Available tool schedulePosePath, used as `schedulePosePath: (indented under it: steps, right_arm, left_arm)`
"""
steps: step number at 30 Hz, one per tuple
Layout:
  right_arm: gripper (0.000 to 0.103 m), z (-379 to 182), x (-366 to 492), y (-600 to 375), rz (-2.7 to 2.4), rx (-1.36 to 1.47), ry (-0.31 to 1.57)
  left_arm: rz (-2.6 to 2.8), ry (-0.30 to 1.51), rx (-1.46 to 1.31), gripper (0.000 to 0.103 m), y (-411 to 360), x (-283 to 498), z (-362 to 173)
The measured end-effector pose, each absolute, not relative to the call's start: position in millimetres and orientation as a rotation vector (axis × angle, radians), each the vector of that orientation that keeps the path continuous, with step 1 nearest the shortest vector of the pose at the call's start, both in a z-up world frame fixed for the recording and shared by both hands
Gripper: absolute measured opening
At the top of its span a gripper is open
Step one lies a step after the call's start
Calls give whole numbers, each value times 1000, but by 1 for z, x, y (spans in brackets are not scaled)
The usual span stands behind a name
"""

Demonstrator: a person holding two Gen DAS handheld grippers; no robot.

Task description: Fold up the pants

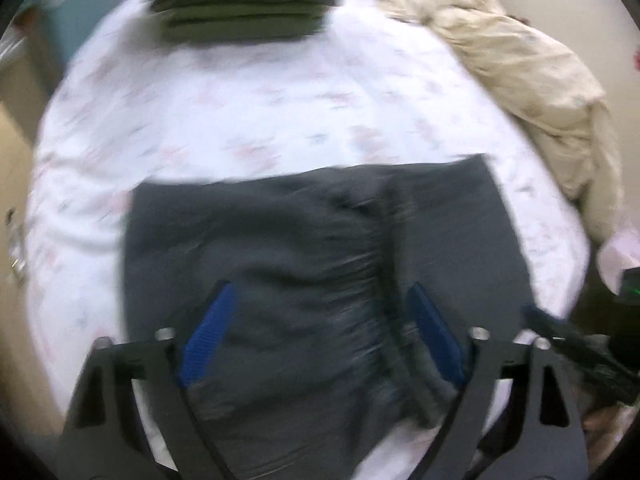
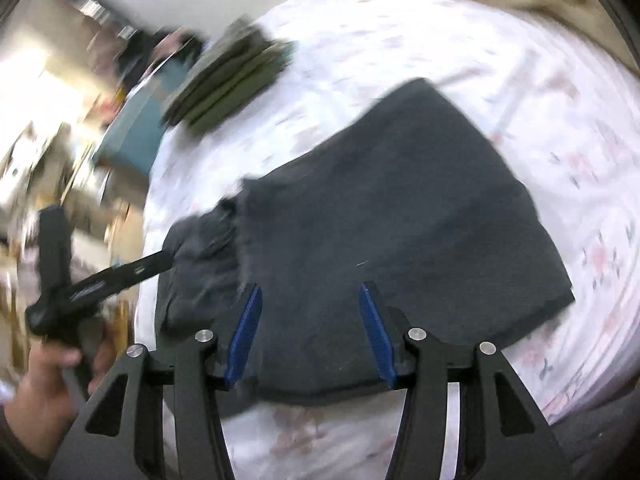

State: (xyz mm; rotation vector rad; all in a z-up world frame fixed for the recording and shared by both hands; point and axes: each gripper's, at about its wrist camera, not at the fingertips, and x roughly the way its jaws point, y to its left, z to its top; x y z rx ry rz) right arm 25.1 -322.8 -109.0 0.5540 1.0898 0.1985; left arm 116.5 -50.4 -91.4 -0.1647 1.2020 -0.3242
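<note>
The right tongs [image 2: 310, 304] hang spread above dark grey folded pants [image 2: 380, 220] lying on a floral bed sheet [image 2: 540, 120]. A folded olive stack [image 2: 228, 80] sits beyond. At left, a hand [image 2: 44, 396] holds the left tongs [image 2: 120, 276].

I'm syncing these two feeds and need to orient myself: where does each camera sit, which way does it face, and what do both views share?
Left wrist: rides the left gripper, looking forward over the dark grey pants on the floral bed sheet; its blue fingers are spread.
Right wrist: rides the right gripper, looking down across the pants; the person's left hand shows gripping the other tool.
Shared: the pants, the sheet, the olive folded stack.
</note>
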Motion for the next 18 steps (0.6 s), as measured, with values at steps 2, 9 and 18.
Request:
schedulePosePath:
  steps: [2,9,18]
  right_arm:
    - [54,-113,29,-334,159,586,1096]
    - [54,-112,28,-391,55,790,995]
    - [54,-128,19,-437,38,1043,956]
  left_arm:
    - [-353,1234,-153,64,-75,133,-93]
    - [-279,1319,-37,51,-137,176,-123]
    - [-312,1265,32,9,-132,172,-104]
